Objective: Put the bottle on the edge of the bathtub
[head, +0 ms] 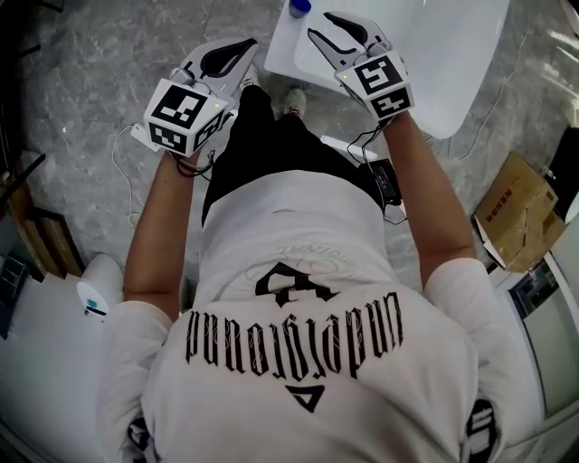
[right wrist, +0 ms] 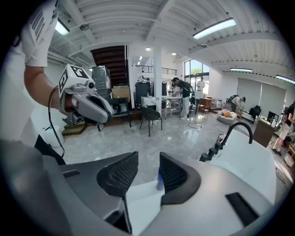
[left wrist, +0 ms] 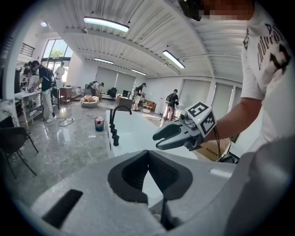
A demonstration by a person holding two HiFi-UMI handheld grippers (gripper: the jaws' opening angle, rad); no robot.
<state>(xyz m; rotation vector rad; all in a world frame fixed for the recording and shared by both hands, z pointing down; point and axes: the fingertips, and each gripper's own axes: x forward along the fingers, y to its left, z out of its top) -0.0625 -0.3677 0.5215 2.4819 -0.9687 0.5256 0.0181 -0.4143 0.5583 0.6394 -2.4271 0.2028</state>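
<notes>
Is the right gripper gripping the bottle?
No: the right gripper has its jaws apart with nothing between them, while the bottle stands beyond it on the corner rim of the bathtub.

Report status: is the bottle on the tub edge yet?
Done: the bottle sits on the tub edge, and neither gripper touches it. In hand: nothing. The right gripper is open and empty, and the left gripper is shut on nothing. Left: nothing apparent.

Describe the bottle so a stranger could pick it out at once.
Start at the white bathtub at the head view's top. On its left corner, beyond the right gripper, stands the bottle. Its blue cap is the only blue on the white rim.
</notes>
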